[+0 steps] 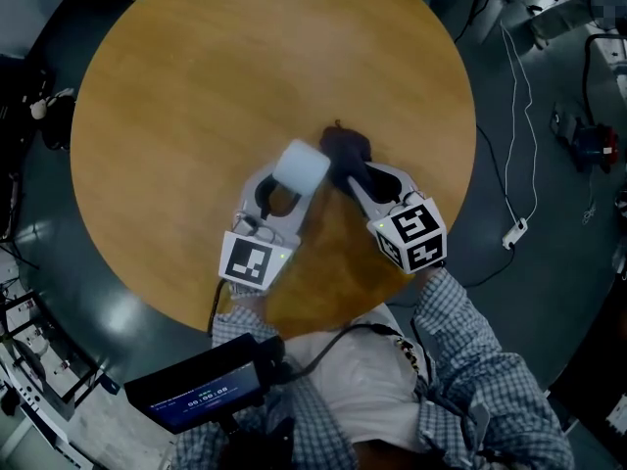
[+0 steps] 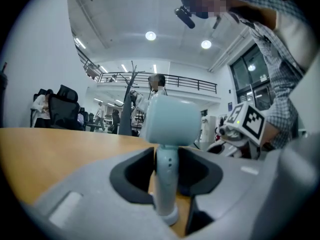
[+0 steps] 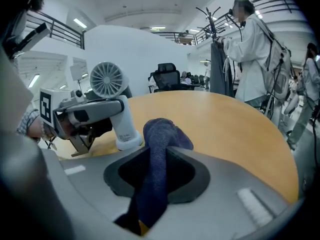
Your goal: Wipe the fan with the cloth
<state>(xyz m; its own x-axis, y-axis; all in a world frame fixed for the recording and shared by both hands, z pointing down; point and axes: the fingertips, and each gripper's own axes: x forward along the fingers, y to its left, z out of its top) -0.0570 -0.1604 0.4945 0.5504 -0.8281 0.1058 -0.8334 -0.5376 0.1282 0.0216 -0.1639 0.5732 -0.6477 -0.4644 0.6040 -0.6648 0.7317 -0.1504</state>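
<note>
A small pale blue fan [image 1: 299, 167] stands upright on the round wooden table [image 1: 196, 86], near its front edge. My left gripper [image 1: 282, 186] is shut on the fan's stem [image 2: 164, 179], just below the head [image 2: 170, 121]. In the right gripper view the fan [image 3: 106, 80] shows its grille, its base resting on the wood, with the left gripper [image 3: 90, 111] clamped round it. My right gripper [image 1: 358, 172] is shut on a dark blue cloth [image 1: 345, 148], which bunches beyond the fingertips and hangs back between the jaws [image 3: 157, 149]. The cloth lies right beside the fan, a little apart from it.
The table's front edge is close under both grippers. A dark device with a lit screen [image 1: 201, 390] hangs at the person's waist. Cables and a power strip [image 1: 516, 231] lie on the floor at right. A person in white [image 3: 255, 49] stands by a coat rack [image 3: 215, 49] beyond the table.
</note>
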